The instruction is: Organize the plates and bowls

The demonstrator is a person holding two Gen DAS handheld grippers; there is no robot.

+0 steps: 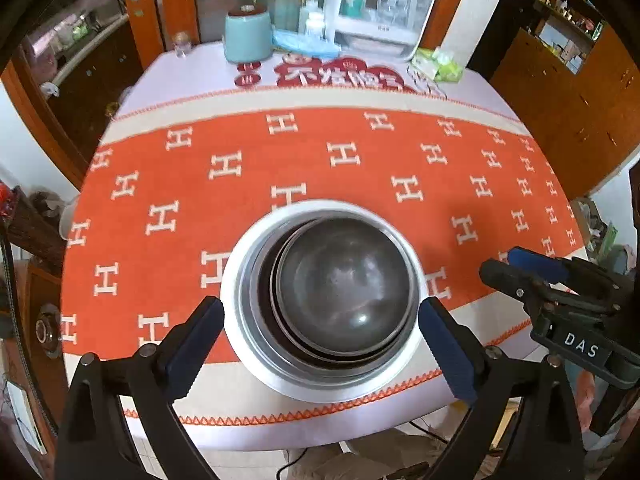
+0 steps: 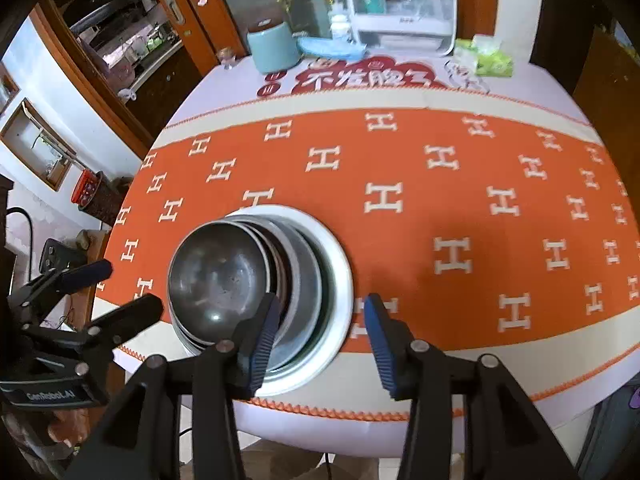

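A stack of nested dishes sits near the table's front edge: a dark metal bowl (image 1: 344,280) inside wider metal plates, all on a white plate (image 1: 320,386). My left gripper (image 1: 320,340) is open, its blue pads either side of the stack and apart from it. In the right wrist view the bowl (image 2: 218,276) and white plate (image 2: 340,264) lie front left. My right gripper (image 2: 320,340) is open, its left pad over the stack's right rim, its right pad beyond it. The right gripper also shows in the left wrist view (image 1: 520,268), and the left gripper in the right wrist view (image 2: 120,292).
An orange tablecloth with white H marks (image 1: 360,168) covers the table. At the back stand a teal canister (image 1: 246,36), a white box with bottles (image 1: 380,8), green packets (image 1: 440,64) and a small glass jar (image 1: 182,44). Wooden doors and cabinets surround the table.
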